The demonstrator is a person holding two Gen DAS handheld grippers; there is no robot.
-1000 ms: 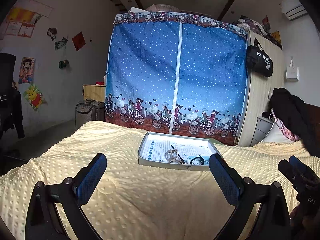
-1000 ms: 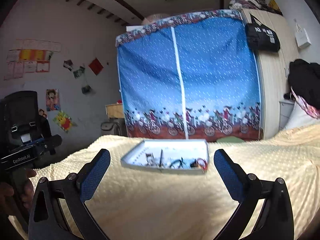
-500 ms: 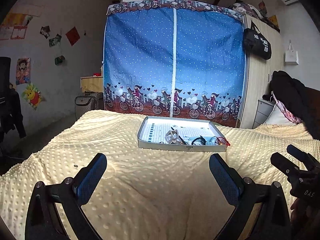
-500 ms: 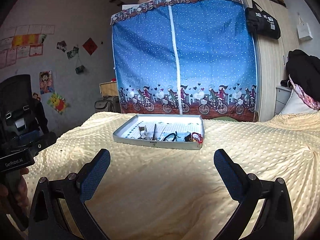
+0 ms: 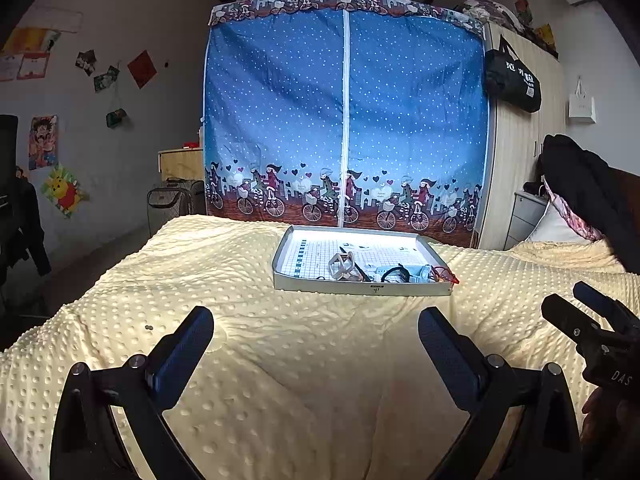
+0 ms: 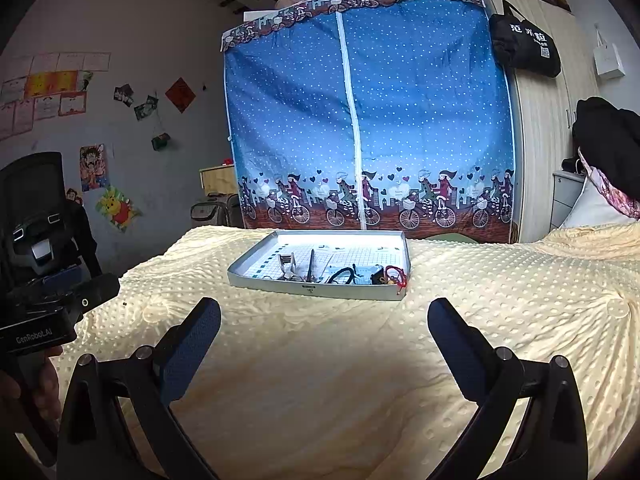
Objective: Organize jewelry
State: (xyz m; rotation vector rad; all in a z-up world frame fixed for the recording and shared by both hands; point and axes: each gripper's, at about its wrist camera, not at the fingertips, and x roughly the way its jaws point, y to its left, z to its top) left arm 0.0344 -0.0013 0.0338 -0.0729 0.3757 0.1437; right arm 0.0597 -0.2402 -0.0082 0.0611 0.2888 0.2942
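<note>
Left wrist view
Left gripper [image 5: 316,344]: fingers spread wide and empty, hovering over the blanket [image 5: 280,380], well short of the tray [image 5: 360,288].
Tray: shallow, grey-rimmed, sitting flat on the blanket ahead of the gripper; a grid-printed sheet lines its floor.
Jewelry: bunched along the tray's near edge. A pale angular clip [image 5: 342,266] stands left of the middle, a black band [image 5: 394,272] lies to its right, and a red cord [image 5: 450,276] drapes over the tray's right near corner.
Right gripper [image 5: 592,316]: seen from the side, right of the tray; I cannot tell its spread from here.

Right wrist view
Right gripper [image 6: 324,340]: fingers wide apart, nothing between them, also short of the tray [image 6: 316,290].
Red cord [image 6: 396,276]: hangs over the tray's near right corner.
Dark thin stick [image 6: 311,260]: lies in the tray, left of the black band.

Handling, as judged
Weight: everything looks very light.
Cord: limp; likely to snag or trail, so pinch the bunched part.
Clip: stiff; take it across its flat sides.
Band: springy loop; grip one side of its rim.
Tray: light enough to slide on soft bedding.
</note>
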